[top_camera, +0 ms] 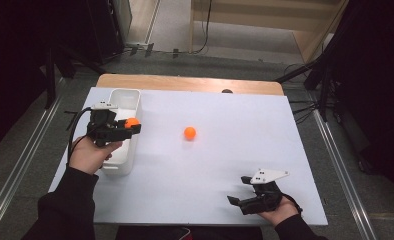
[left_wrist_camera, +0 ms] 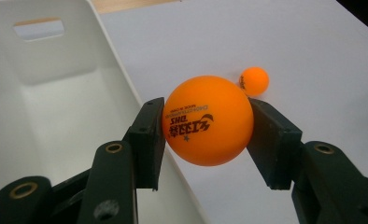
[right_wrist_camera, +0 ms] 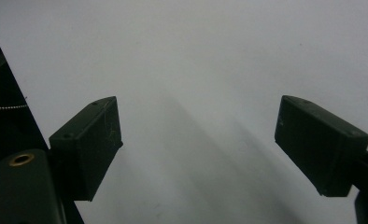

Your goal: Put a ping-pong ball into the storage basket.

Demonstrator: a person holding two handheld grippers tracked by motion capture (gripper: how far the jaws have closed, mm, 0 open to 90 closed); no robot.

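A second small orange table-tennis ball is seen lying alone on the white sheet-covered table, well apart from the bin; dark print is borne on its side. A strip of bare light wood is left showing along the table's far edge. Grey carpeted floor is seen around it, crossed by black cables.

- The left gripper clamps an orange ball above the white bin's rim.
- A second orange ball lies beyond on the white tabletop.
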